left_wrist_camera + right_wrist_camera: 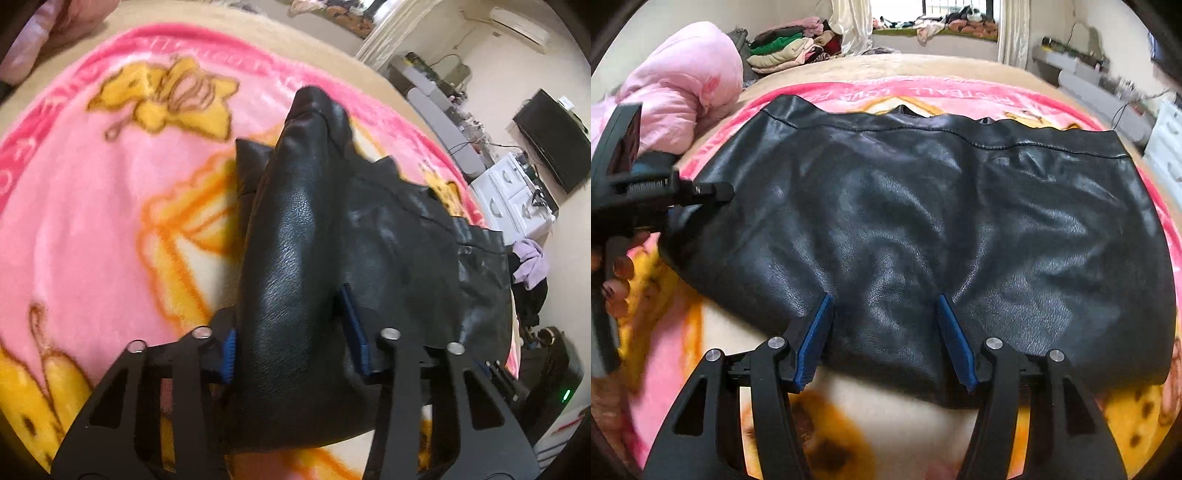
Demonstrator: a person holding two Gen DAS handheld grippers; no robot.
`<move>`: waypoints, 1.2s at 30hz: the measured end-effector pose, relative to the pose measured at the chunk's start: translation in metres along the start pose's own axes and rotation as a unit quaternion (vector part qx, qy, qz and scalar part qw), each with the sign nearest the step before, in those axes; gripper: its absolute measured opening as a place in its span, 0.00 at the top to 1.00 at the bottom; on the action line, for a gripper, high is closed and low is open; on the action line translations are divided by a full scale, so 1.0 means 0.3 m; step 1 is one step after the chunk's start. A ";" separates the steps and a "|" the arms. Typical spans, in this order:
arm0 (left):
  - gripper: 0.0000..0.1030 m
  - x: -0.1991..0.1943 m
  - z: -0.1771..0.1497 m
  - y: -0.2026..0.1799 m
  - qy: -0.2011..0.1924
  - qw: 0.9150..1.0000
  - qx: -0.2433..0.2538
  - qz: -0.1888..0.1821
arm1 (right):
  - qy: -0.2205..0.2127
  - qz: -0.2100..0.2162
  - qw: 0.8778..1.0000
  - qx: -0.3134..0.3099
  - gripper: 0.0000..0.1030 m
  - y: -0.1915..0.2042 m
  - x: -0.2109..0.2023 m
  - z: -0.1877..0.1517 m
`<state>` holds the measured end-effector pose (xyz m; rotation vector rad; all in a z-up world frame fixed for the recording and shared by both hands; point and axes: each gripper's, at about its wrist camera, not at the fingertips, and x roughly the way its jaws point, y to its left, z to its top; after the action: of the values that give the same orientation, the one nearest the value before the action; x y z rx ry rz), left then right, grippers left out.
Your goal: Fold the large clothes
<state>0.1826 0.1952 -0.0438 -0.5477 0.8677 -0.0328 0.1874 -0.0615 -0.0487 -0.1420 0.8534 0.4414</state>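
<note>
A black leather garment lies spread on a pink cartoon blanket on a bed. My right gripper is open, its blue pads either side of the garment's near edge, resting over it. In the left wrist view, my left gripper is wide open with a raised ridge of the black leather lying between its fingers; the pads do not press it. The left gripper also shows at the far left of the right wrist view, at the garment's left edge.
A pink duvet is bunched at the bed's far left. Folded clothes are stacked behind it. White drawers and a dark screen stand beyond the bed's right side.
</note>
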 end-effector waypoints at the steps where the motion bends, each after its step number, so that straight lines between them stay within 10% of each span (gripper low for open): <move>1: 0.71 -0.015 0.005 -0.011 -0.007 1.000 0.005 -0.002 | -0.021 0.012 1.000 0.018 0.53 -0.025 -0.027 0.039; 5: 0.77 -0.075 0.016 -0.046 -0.031 0.999 0.016 -0.016 | -0.052 -0.012 0.998 0.025 0.53 -0.060 -0.027 0.201; 14: 0.83 -0.104 0.029 -0.064 -0.046 0.998 0.022 -0.037 | 0.040 -0.058 0.997 0.045 0.68 -0.127 0.286 0.326; 19: 0.84 -0.094 0.033 -0.065 -0.044 0.998 0.024 -0.037 | -0.008 -0.033 0.999 0.012 0.64 -0.086 0.172 0.295; 21: 0.84 -0.095 0.037 -0.059 -0.044 0.998 0.019 -0.043 | -0.082 0.009 0.996 -0.028 0.47 -0.012 0.019 0.231; 23: 0.84 -0.100 0.039 -0.060 -0.045 0.998 0.020 -0.045 | -0.125 0.042 0.988 -0.083 0.20 0.087 -0.086 0.127; 26: 0.84 -0.104 0.041 -0.067 -0.044 0.998 0.026 -0.046 | -0.142 0.033 0.973 -0.179 0.13 0.253 -0.121 -0.025; 32: 0.84 -0.100 0.050 -0.044 -0.037 0.998 0.018 -0.056 | -0.155 -0.107 0.906 -0.380 0.13 0.525 0.035 -0.196; 36: 0.84 -0.092 0.053 -0.034 -0.031 0.998 0.016 -0.058 | -0.156 -0.169 0.882 -0.411 0.14 0.566 0.122 -0.188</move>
<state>0.1781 0.2001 -0.0111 -0.5666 0.7725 -0.1351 0.0960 0.0866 -0.1040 -0.9675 0.2632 0.4552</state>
